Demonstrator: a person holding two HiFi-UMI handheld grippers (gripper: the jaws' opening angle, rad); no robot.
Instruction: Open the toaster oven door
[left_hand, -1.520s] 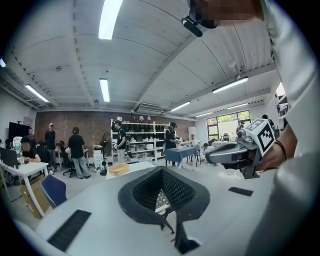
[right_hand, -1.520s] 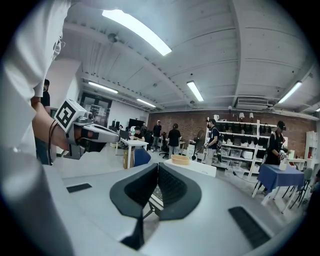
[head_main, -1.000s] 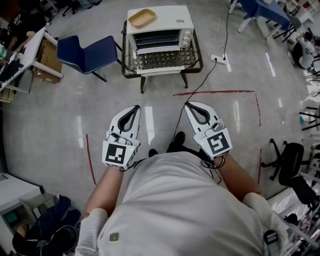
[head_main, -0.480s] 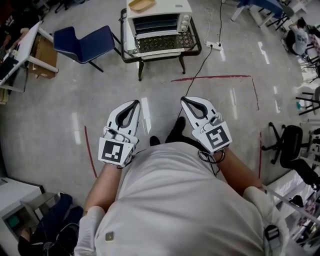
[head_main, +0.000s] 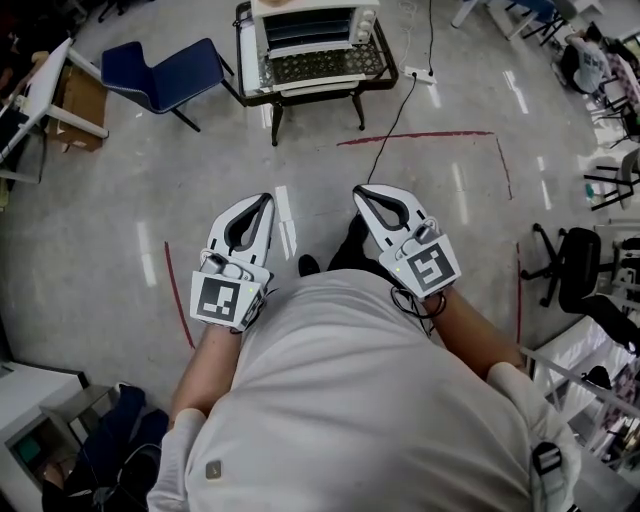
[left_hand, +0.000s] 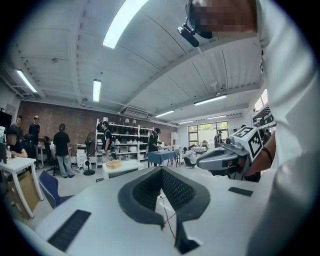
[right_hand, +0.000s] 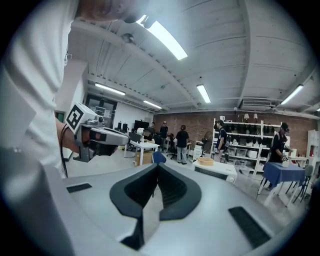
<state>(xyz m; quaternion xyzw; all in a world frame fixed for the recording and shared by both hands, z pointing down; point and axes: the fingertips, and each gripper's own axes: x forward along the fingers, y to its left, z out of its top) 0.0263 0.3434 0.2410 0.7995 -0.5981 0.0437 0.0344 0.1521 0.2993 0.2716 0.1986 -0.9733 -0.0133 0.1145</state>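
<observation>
Hold the white left gripper, jaws together and empty, low. Walk up to the white toaster oven on its black wire-frame table, well ahead. Part the white right gripper's closed, empty jaws only near the door handle, then pull down gently.

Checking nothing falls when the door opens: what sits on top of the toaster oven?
A shallow tan tray sits on top of the toaster oven. Its inside is hidden from this low angle; the head view crops the oven's top.
</observation>
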